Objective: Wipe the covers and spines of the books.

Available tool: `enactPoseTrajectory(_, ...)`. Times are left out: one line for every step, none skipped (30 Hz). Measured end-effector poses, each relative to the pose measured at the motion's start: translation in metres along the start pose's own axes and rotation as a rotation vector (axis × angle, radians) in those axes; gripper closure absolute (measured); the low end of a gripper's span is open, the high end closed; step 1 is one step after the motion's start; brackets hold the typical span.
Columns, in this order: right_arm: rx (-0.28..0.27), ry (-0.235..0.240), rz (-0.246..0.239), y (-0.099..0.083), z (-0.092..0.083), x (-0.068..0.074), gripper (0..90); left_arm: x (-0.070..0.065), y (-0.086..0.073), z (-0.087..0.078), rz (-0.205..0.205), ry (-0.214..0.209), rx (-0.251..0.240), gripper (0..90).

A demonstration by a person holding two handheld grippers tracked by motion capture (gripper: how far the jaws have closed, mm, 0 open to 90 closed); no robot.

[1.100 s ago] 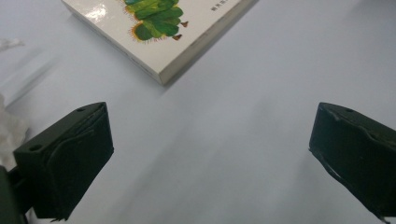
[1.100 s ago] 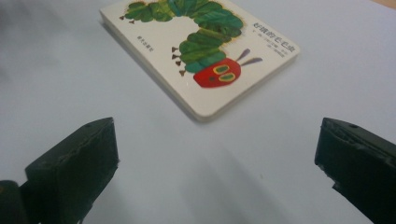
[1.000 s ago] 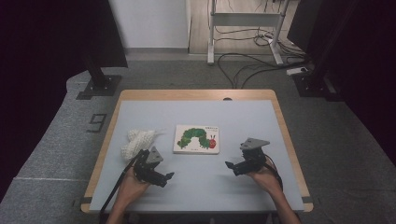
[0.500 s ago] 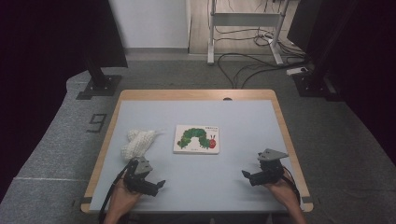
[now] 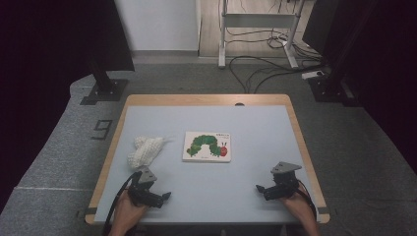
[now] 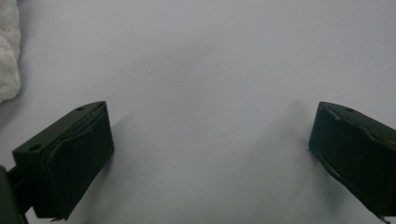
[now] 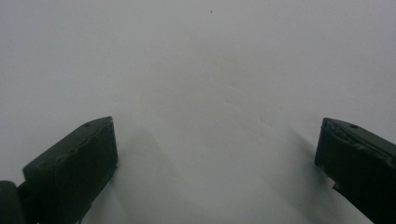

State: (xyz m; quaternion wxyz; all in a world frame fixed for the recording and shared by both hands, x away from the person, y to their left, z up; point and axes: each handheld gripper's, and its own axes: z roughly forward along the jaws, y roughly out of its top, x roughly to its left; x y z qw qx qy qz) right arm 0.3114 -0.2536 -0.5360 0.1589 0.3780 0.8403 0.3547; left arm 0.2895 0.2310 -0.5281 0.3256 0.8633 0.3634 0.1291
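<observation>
A picture book with a green caterpillar on its white cover lies flat near the middle of the pale blue table. Left of it sits a white knitted item, whose edge also shows at the left of the left gripper view as white knit. My left gripper rests low near the front left edge, open, jaws wide apart over bare table. My right gripper sits near the front right, open too, with nothing between its jaws over the table surface.
The table has a wooden rim with a small dark hole at the back. Beyond it stand a black stand base, a metal frame and loose cables on the grey floor.
Both grippers have drawn back from beside the book toward the front edge of the table and apart, the left to the front left, the right to the front right. Book and knit unmoved.
</observation>
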Motion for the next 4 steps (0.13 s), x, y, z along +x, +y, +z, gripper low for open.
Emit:
enactPoseTrajectory(-0.002,0.002,0.002,-0.0003,0.0003,-0.0003,0.0,-0.0003,-0.0001,0.0000,0.001,0.001,0.000,0.0)
enactPoseTrajectory(-0.003,0.001,0.002,-0.0007,0.0001,0.0000,0.0,-0.0003,-0.0001,0.0000,0.001,0.001,0.000,0.0)
enactPoseTrajectory(-0.003,0.001,0.001,-0.0005,0.0001,-0.0001,0.0,-0.0003,-0.0001,0.0000,0.001,0.003,0.000,0.0)
enactPoseTrajectory(-0.002,0.003,0.003,-0.0005,0.0003,-0.0003,0.0,-0.0003,-0.0001,0.0000,0.001,0.003,0.000,0.0)
